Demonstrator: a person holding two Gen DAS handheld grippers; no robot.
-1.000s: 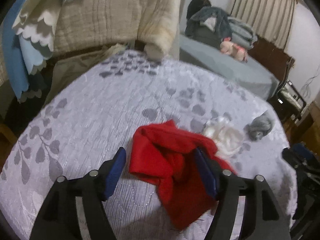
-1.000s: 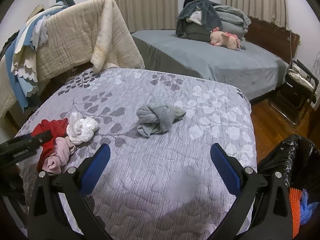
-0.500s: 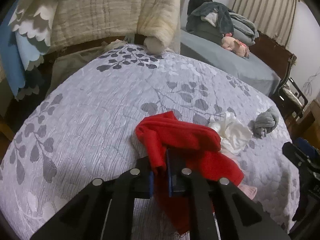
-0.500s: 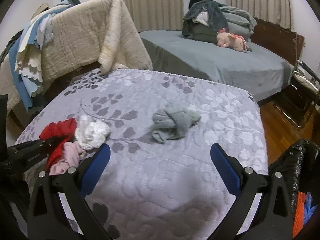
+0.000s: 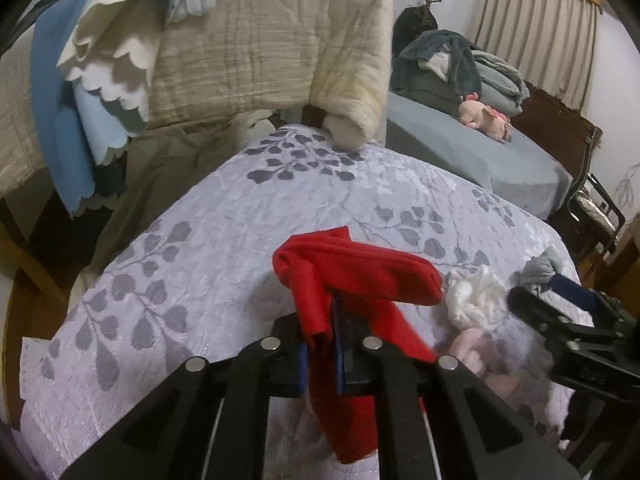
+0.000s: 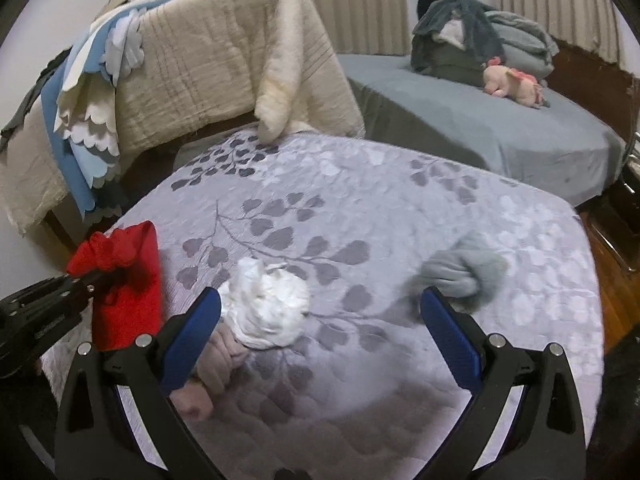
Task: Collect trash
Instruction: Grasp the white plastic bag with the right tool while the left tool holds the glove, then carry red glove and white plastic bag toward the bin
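The left claw (image 5: 320,344) is clamped on the red cloth (image 5: 352,276), which hangs above the bed (image 6: 400,208). The right claw (image 6: 320,328), jaws wide and just narrowing, holds nothing; the white wad (image 6: 268,308) lies between them.

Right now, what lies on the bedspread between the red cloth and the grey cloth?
In the right wrist view, a white bundle lies between the red cloth and the grey cloth, with a pink cloth beside it.

Dim, even indoor light; fisheye-bent edges with dark corners, slight motion blur.
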